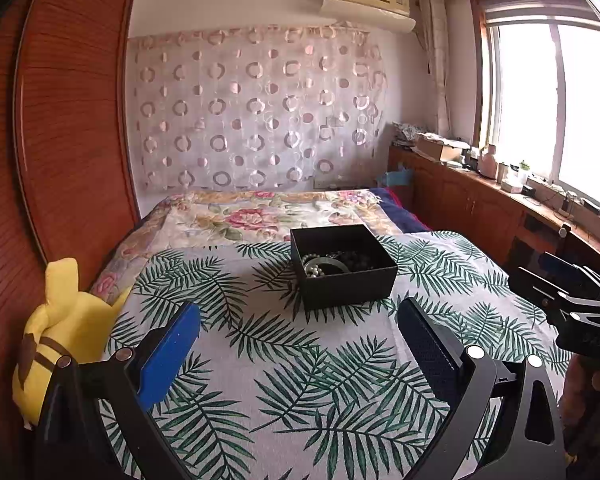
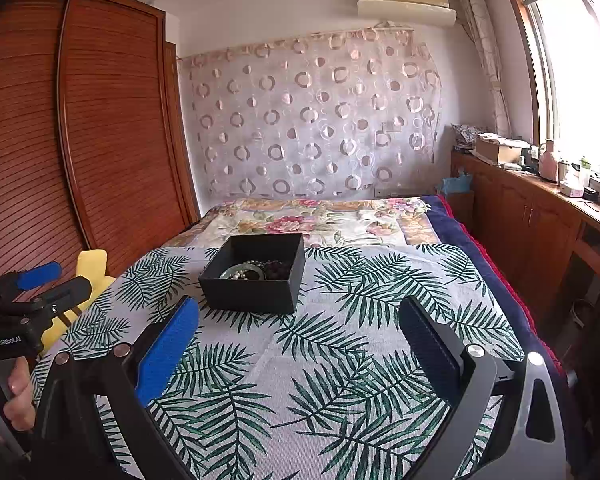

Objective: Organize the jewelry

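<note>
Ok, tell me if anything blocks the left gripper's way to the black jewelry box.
Nothing visible does. The left gripper has its jaws open and empty, and only bare leaf-print cloth lies between it and the black box. The yellow plush toy sits off to the left, and the right gripper hovers off to the right.

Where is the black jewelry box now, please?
The black jewelry box sits open on the leaf-print cloth on the bed, centre of the left wrist view, ahead of both open grippers.
</note>
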A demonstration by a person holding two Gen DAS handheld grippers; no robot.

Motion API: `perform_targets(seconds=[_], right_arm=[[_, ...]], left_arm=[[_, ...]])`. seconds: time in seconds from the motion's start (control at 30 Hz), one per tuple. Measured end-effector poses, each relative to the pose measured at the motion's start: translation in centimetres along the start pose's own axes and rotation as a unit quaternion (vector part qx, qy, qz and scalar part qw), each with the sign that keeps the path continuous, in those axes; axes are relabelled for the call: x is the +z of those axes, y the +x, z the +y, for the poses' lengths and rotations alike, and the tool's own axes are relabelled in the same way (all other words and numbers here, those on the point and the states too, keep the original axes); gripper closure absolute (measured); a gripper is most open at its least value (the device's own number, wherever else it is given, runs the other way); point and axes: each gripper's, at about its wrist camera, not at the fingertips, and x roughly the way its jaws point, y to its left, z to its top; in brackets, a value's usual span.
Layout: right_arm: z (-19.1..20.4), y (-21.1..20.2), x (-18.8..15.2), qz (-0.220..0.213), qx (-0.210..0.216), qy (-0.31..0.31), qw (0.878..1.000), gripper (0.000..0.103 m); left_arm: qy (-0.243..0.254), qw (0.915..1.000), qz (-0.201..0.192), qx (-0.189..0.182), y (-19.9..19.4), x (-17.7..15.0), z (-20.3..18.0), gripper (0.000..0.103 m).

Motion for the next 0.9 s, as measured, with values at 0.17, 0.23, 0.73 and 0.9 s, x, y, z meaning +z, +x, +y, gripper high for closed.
perform_targets(seconds=[0.17,0.23,0.73,0.9], right_arm=[[-0.03,0.02,-0.09,0.000,0.000,0.001,1.000,0.002],[-0.03,0.02,-0.10,0.000,0.000,0.000,1.000,0.002],[-0.10,-0.02,-0.13,-0.001,-0.001,0.000,1.000,0.002],[-0.09,-0.02,-0.13,-0.001,-0.001,0.000,1.000,0.002]], left_arm=[[0.000,1.0000,0.002,0.001,-0.08,0.13,-0.10,0.008],[0.000,1.0000,0.001,0.000,-0.11,0.12,-0.07,0.008],[-0.001,1.0000,0.001,0.000,-0.04,0.03,-0.05,0.008],[-0.001,1.0000,0.001,0.000,-0.02,0.03,-0.07,0.008]])
